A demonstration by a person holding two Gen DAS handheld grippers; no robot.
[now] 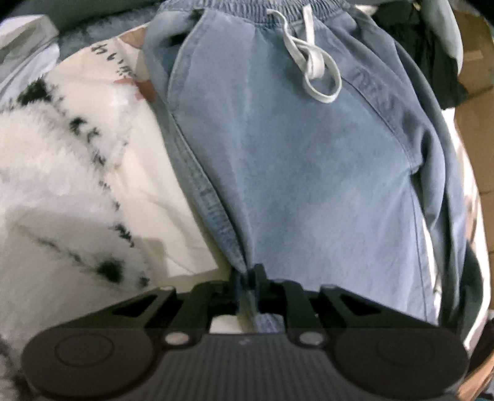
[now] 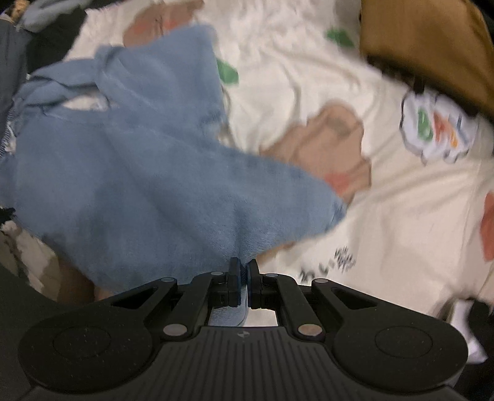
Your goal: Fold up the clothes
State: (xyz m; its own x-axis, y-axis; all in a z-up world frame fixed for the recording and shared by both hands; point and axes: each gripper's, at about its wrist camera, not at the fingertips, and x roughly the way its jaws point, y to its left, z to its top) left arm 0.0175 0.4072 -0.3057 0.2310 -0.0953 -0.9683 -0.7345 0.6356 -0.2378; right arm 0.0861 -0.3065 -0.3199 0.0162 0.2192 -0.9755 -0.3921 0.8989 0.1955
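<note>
Two tongs, left tongs (image 1: 247,277) and right tongs (image 2: 244,271), pinch one trousers (image 1: 308,169).

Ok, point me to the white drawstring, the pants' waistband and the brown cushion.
white drawstring (image 1: 311,66), left wrist view, on its tied loops.
waistband (image 1: 234,9), left wrist view, on the gathered elastic of the blue pants.
brown cushion (image 2: 429,43), right wrist view, on its face, top right.

Cream cartoon-print bedsheet (image 2: 308,77) w/ brown pillow (image 2: 426,43), cardboard boxes (image 1: 475,123) beside.
</note>
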